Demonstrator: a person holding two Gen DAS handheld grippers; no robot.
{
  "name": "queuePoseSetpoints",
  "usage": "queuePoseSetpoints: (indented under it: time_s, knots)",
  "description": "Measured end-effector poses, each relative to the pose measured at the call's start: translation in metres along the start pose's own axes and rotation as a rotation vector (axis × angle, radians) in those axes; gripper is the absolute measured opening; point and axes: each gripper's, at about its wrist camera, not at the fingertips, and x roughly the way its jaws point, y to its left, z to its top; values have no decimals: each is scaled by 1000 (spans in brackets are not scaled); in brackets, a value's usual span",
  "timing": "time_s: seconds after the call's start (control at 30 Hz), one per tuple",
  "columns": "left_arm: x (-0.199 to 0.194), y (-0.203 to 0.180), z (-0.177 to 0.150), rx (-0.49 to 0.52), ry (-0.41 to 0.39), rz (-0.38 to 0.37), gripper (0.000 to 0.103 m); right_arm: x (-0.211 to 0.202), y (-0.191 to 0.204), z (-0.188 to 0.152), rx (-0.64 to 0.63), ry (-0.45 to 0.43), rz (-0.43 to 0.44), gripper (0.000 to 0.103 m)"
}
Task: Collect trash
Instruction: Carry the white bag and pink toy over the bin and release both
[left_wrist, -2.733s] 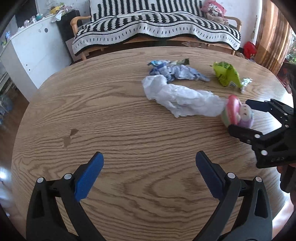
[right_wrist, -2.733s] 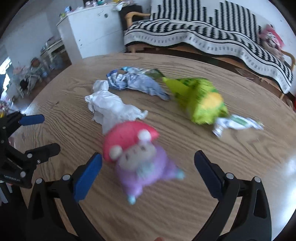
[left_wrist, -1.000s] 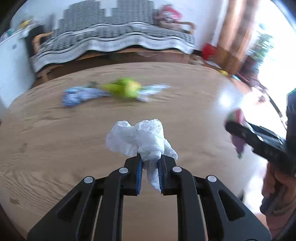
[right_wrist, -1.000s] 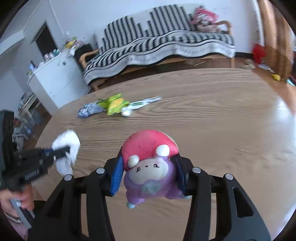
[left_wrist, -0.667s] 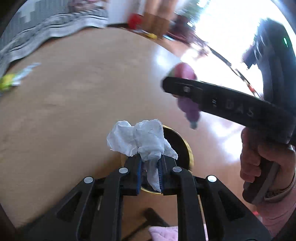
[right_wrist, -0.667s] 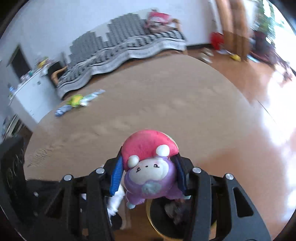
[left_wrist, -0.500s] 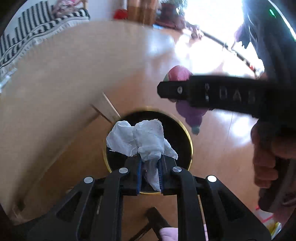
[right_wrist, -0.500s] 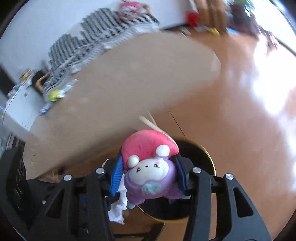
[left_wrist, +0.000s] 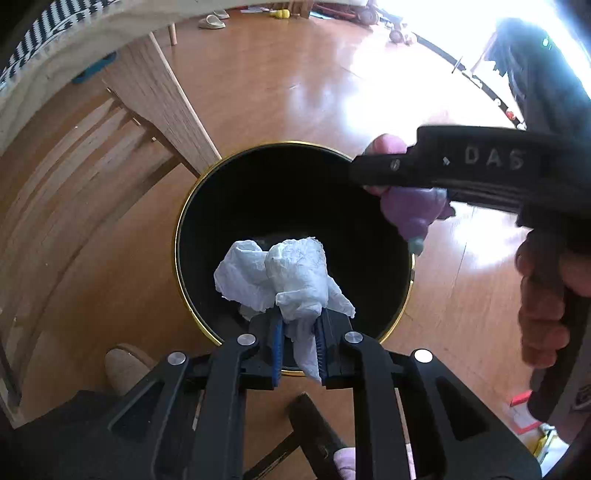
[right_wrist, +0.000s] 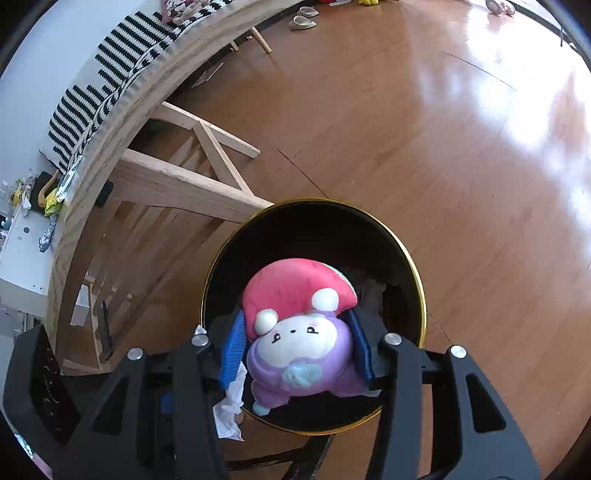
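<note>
Left gripper (left_wrist: 297, 349) fingers clamped on crumpled tissue (left_wrist: 284, 280); right gripper (right_wrist: 297, 347) fingers clamped on plush toy (right_wrist: 301, 332). Both loads hang ahead of the fingers, over the black bin (left_wrist: 192, 206). Open left first, fully, tissue centred over the mouth; right load sits nearer the rim, shift inward before release.

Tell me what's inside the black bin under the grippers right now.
The black bin has dark crumpled material at its bottom, visible past the plush toy; I cannot tell what it is. The crumpled tissue and the toy, both held above the opening, cover the rest.
</note>
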Motion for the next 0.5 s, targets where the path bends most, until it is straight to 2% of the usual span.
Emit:
queuePoseSetpoints:
  time_s: [0.3, 0.43, 0.47, 0.5]
  knots:
    - [1, -1, 2, -6, 6, -21, 14, -3, -6, 7, 40, -9, -1, 49]
    - [1, -2, 2, 1, -1, -8, 15, -3, -4, 9, 40, -11, -1, 51]
    - [1, -2, 3, 2, -4, 11, 19, -2, -3, 10, 35, -10, -7, 54]
    - [2, -2, 3, -4, -5, 30, 43, -2, -2, 11, 35, -10, -13, 57]
